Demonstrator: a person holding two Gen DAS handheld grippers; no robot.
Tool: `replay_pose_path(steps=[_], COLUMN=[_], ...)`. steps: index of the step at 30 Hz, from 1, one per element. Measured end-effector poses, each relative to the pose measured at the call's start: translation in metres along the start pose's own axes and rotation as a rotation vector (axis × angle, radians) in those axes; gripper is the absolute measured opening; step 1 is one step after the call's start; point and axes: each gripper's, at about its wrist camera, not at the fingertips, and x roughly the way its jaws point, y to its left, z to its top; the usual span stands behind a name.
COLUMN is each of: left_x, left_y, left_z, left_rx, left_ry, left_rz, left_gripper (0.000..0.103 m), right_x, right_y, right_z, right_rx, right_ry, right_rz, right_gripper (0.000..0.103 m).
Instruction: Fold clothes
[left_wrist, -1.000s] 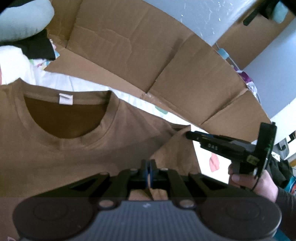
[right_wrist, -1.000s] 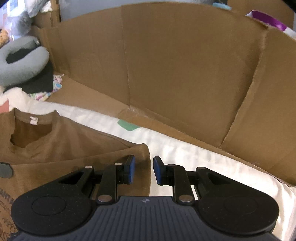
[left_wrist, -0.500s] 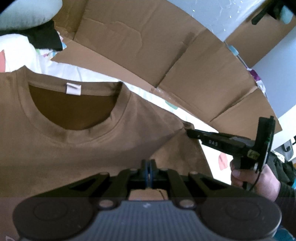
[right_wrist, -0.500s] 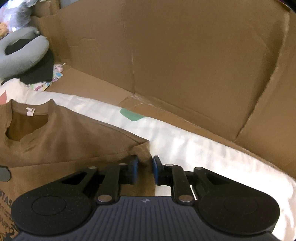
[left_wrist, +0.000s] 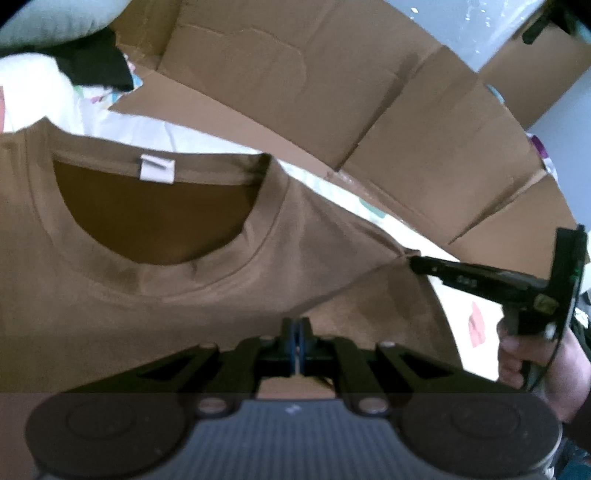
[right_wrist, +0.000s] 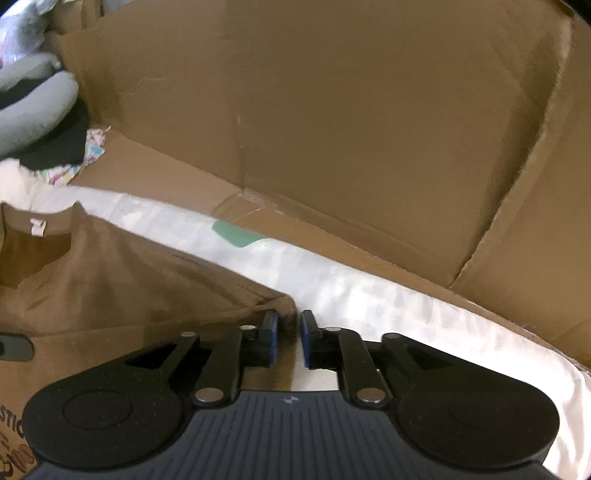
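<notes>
Shirt (left_wrist: 155, 317), brown, is spread front-up on a white sheet (right_wrist: 369, 295), with its round collar (left_wrist: 258, 236) and a white tag (left_wrist: 157, 168) facing the left wrist camera. Printed lettering is seen on its front at the lower left edge of the right wrist view. The right sleeve (left_wrist: 384, 306) is folded in over the body, its edge lying diagonally. Left gripper (left_wrist: 296, 345) is closed, its blue pads pressed together on the cloth near the sleeve fold. Right gripper (right_wrist: 287, 338) is set at the sleeve corner with its jaws narrowly apart and cloth between them; whether the cloth is actually clamped cannot be told. In the left wrist view that gripper's tip touches the sleeve corner, and it is held by a hand (left_wrist: 532, 354). Flattened cardboard (right_wrist: 332, 129) stands behind the sheet. A grey neck pillow (right_wrist: 33, 107) and dark clothes (right_wrist: 62, 144) are piled at the far left.
</notes>
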Motion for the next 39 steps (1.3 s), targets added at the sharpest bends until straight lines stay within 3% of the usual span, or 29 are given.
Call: replay_pose_path(steps=[12, 14, 18, 22, 26, 39], left_x=[-0.005, -0.001, 0.000, -0.007, -0.018, -0.004], left_y=[-0.001, -0.001, 0.005, 0.011, 0.011, 0.004], left_z=[-0.004, -0.003, -0.001, -0.002, -0.004, -0.021], left_rx=[0.005, 0.001, -0.038, -0.066, -0.066, -0.135], left_ry=[0.011, 0.008, -0.014, -0.012, -0.021, 0.000], left_rz=[0.008, 0.017, -0.003, -0.029, -0.046, -0.137], left_gripper=[0.002, 0.002, 0.003, 0.008, 0.020, 0.023], right_x=[0.009, 0.012, 0.011, -0.011, -0.034, -0.080], right_y=[-0.002, 0.000, -0.002, -0.007, -0.013, -0.005], right_z=[0.004, 0.005, 0.010, 0.009, 0.007, -0.058], right_rx=[0.008, 0.000, 0.001, 0.026, 0.051, 0.023], right_ry=[0.001, 0.005, 0.025, 0.001, -0.025, 0.043], right_rz=[-0.002, -0.013, -0.014, 0.036, 0.087, 0.136], right_gripper=[0.024, 0.030, 0.032, 0.033, 0.033, 0.033])
